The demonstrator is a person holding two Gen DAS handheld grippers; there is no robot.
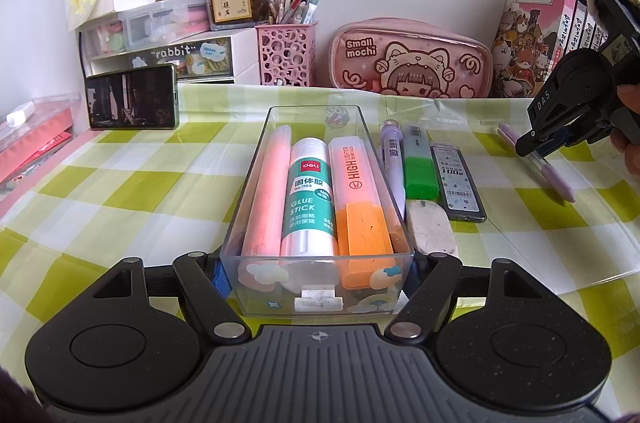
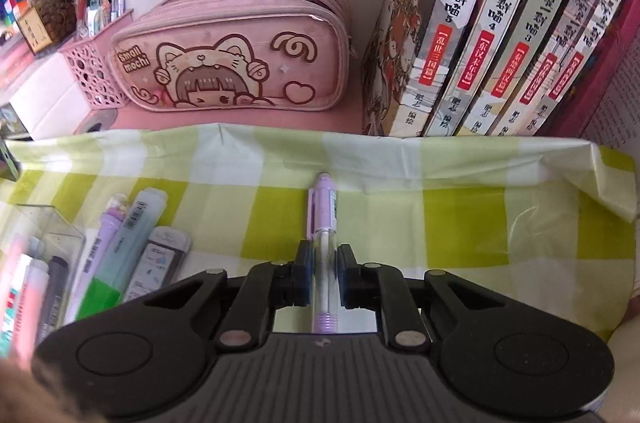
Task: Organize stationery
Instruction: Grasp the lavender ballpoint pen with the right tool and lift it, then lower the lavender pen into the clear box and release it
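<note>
My left gripper (image 1: 320, 263) is shut on the near end of a clear plastic tray (image 1: 256, 159) on the green checked cloth. A pink marker (image 1: 268, 191), a glue stick (image 1: 308, 199) and an orange highlighter (image 1: 360, 191) lie in the tray. Just right of it lie a purple mechanical pencil (image 1: 394, 159), a green highlighter (image 1: 418, 167), a lead refill case (image 1: 460, 183) and a white eraser (image 1: 430, 229). Farther right, my right gripper (image 2: 325, 263) points down at the cloth, shut on a lilac pen (image 2: 325, 207) that lies there. The left wrist view shows this gripper (image 1: 532, 143) over the same pen (image 1: 558, 185).
Along the back wall stand a pink pencil case (image 1: 412, 59), a pink perforated pen holder (image 1: 286, 53), a drawer unit (image 1: 168, 55) and a row of books (image 2: 500, 23). A phone (image 1: 132, 97) leans at the back left. A hand (image 1: 630, 143) holds the right gripper.
</note>
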